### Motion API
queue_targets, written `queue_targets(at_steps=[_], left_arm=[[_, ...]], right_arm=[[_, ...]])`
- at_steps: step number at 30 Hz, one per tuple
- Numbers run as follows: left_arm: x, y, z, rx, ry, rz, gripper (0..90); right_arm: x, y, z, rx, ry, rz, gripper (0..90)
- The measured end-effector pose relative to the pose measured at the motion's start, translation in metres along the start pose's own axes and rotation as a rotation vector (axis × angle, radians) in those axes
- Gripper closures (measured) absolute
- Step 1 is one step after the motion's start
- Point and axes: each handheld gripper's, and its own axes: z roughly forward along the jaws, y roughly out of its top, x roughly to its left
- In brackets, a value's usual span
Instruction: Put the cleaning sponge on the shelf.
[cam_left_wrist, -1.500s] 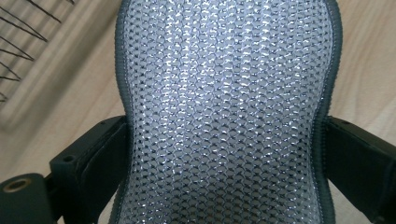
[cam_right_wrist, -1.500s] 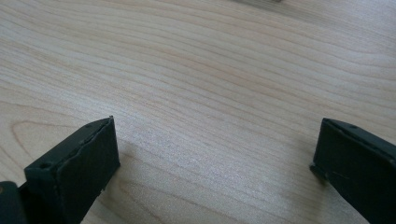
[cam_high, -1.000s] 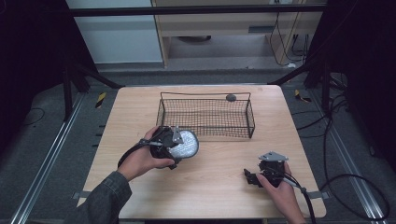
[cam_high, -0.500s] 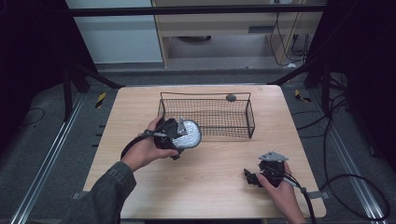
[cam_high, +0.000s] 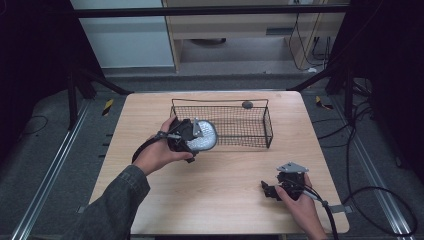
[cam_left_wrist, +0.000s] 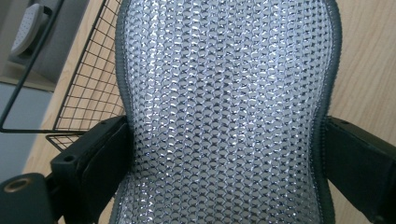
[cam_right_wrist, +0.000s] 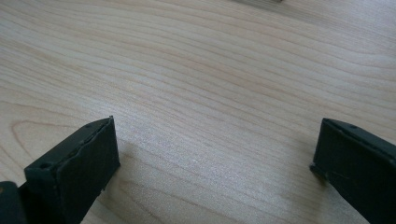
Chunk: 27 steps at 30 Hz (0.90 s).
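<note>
My left gripper (cam_high: 192, 136) is shut on a silver mesh pad with a grey rim (cam_high: 202, 137), held above the table at the left end of the black wire basket (cam_high: 260, 111). In the left gripper view the mesh pad (cam_left_wrist: 224, 107) sits squeezed between both black jaws, and the basket's wire wall (cam_left_wrist: 88, 88) lies just beyond on the left. My right gripper (cam_high: 270, 190) rests low over the wood near the table's front right. Its jaws stand wide apart over bare wood (cam_right_wrist: 210, 116) with nothing between them.
A small dark oval object (cam_high: 247, 104) lies at the basket's far rim. The wooden table (cam_high: 150, 105) stands on a grey floor with metal rails on both sides. A cable trails from the right gripper off the table's front right corner.
My left gripper has carried the mesh pad up and to the right, closer to the basket's left end. The right gripper has stayed in place.
</note>
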Motion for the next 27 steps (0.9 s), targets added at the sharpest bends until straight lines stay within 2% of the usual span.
queue_targets(at_steps=[11,13,23,27], left_arm=[[0.014,0.009,-0.001,-0.01,0.022,0.023,5.1],[0.019,0.012,0.0,-0.021,0.027,0.029,5.2],[0.038,0.021,0.009,-0.011,0.046,0.053,5.3],[0.041,0.024,0.009,-0.008,0.052,0.044,5.3]], right_arm=[[0.0,0.0,0.0,-0.003,-0.004,-0.007,0.4],[0.0,0.0,0.0,-0.003,-0.004,-0.007,0.4],[0.0,0.0,0.001,-0.002,-0.006,-0.007,0.4],[0.0,0.0,0.001,-0.002,-0.006,-0.007,0.4]])
